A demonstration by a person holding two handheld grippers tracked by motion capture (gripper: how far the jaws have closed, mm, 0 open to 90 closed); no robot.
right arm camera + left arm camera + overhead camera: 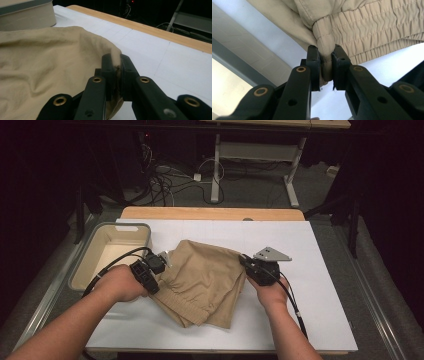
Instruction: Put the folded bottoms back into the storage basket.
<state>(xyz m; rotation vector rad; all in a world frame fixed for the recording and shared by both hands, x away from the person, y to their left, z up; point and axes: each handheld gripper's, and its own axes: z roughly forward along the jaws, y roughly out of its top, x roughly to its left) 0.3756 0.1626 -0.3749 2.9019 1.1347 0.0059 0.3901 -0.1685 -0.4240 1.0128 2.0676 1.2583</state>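
Tan shorts (202, 280) with an elastic waistband lie folded in the middle of the white table (320, 320). My left gripper (165, 260) is at the garment's left edge, shut on the gathered waistband end (325, 62), which sits pinched between the two black jaws. My right gripper (243, 260) is at the garment's right edge, shut on a thin fold of the tan fabric (115, 56) that sticks up between its jaws. Both of the person's hands rest low over the table.
A beige plastic bin (107, 255) stands at the table's left side, close to my left hand. A wooden table edge (210, 213) runs along the back. Beyond it are cables and desk legs on a dark floor. White table surface lies open to the right.
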